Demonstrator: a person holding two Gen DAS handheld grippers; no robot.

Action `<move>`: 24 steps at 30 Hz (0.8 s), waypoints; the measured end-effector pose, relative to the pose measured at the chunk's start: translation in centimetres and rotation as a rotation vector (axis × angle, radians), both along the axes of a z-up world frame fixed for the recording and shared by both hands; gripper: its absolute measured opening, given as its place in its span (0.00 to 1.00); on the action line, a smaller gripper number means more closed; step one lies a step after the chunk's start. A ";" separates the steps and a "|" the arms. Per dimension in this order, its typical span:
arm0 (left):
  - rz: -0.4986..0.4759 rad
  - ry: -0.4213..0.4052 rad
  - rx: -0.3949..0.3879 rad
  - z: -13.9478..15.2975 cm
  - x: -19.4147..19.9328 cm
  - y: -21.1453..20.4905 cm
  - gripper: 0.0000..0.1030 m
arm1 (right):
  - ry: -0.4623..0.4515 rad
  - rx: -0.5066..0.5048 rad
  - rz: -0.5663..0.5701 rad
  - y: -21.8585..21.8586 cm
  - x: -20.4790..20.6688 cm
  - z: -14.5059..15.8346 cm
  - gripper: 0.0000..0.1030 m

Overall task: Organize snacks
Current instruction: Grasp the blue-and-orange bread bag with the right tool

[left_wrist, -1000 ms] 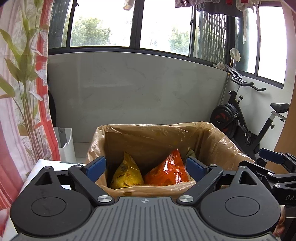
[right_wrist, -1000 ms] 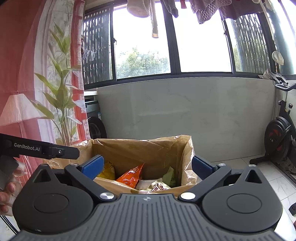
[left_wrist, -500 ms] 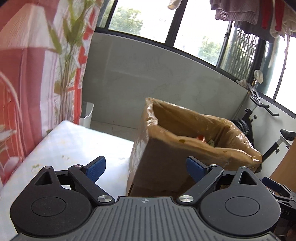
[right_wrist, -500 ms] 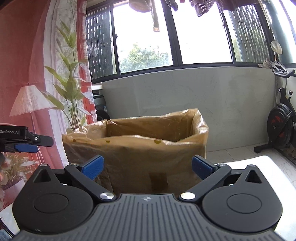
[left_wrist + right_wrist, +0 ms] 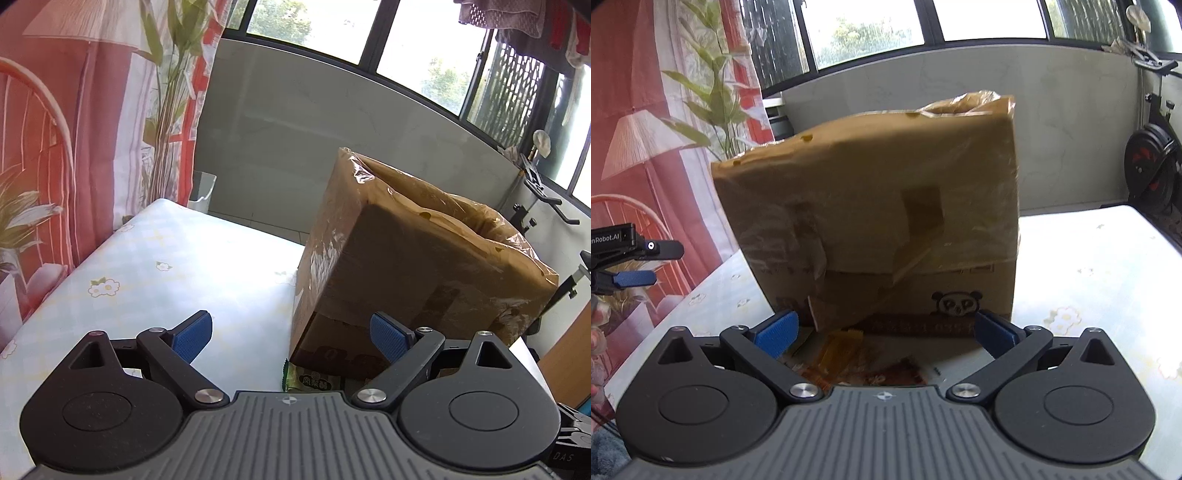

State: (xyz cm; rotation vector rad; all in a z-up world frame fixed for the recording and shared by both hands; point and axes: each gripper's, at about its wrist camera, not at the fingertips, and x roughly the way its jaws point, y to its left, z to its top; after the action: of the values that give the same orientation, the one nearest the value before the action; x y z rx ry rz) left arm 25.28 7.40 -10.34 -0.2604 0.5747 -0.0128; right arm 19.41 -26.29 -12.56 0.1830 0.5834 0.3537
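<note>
A cardboard box (image 5: 413, 266) lined with a brown plastic bag stands on the table; it also fills the right wrist view (image 5: 886, 221). Its inside is hidden from both cameras. My left gripper (image 5: 291, 336) is open and empty, low over the table at the box's near left corner. A green snack packet (image 5: 314, 382) lies on the table just below it, against the box. My right gripper (image 5: 884, 332) is open and empty, facing the box's front. Small orange and brown snack packets (image 5: 846, 354) lie on the table between its fingers.
The table (image 5: 166, 266) has a pale flowered cloth. A red curtain (image 5: 74, 147) hangs at the left. An exercise bike (image 5: 1152, 162) stands at the right by the wall. The left gripper shows at the left edge of the right wrist view (image 5: 631, 258).
Both grippers have dropped from above the box opening down to table level in front of it. The snacks inside the box are no longer in sight; packets on the table have come into view.
</note>
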 end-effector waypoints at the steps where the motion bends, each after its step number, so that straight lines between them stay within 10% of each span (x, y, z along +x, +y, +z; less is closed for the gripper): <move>1: -0.003 -0.003 0.008 -0.2 -0.2 -0.2 0.91 | 0.025 -0.002 0.013 0.4 0.0 -0.2 1.00; 10: -0.019 0.036 -0.015 -2.0 -0.2 0.3 0.88 | 0.253 -0.034 0.147 4.2 0.3 -2.6 1.00; 24: -0.061 0.079 0.018 -3.5 -1.4 0.6 0.88 | 0.367 -0.136 0.165 8.9 3.1 -5.7 1.00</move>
State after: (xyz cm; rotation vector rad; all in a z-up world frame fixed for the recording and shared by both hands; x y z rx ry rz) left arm 23.88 8.03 -13.88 -0.2263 0.6610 -0.0559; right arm 22.52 -17.37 -18.25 0.0677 0.9862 0.4425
